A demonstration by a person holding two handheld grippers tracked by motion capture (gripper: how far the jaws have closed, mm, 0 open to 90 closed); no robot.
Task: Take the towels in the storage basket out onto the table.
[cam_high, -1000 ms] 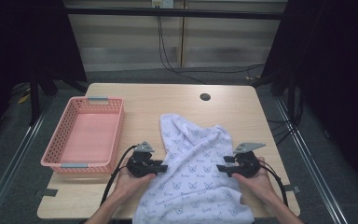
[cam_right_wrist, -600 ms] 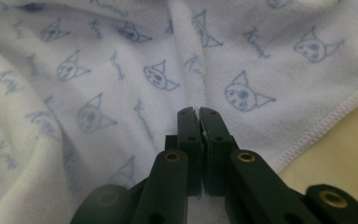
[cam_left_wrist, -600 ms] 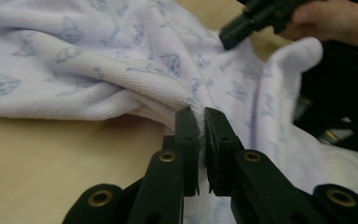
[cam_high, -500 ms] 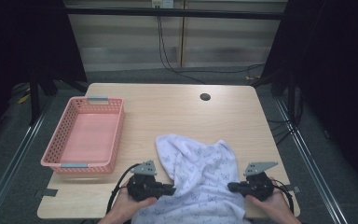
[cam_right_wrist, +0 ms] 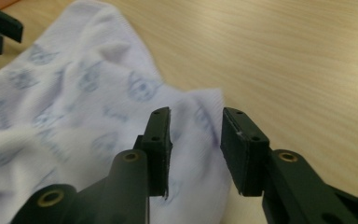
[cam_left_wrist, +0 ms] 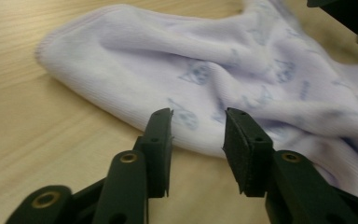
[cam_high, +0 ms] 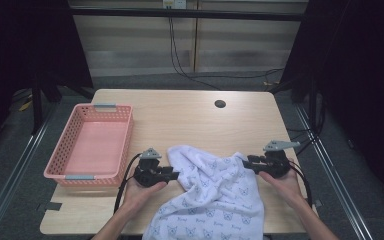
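A white cloth printed with small blue cat faces lies crumpled on the near part of the wooden table, and its lower part reaches the front edge. My left gripper rests at the cloth's left edge. In the left gripper view this gripper is open, with the folded cloth just past its tips. My right gripper sits at the cloth's upper right corner. It is also open, and the cloth corner lies under and beyond its jaws.
A pink plastic basket stands at the table's left side with nothing in it. A round cable hole is in the far part of the table. Black cables trail from both grippers toward the near edge.
The cloth has been dragged toward the near edge and has bunched up. Both hands dipped toward the edge, then came back up; the right hand has moved farther right.
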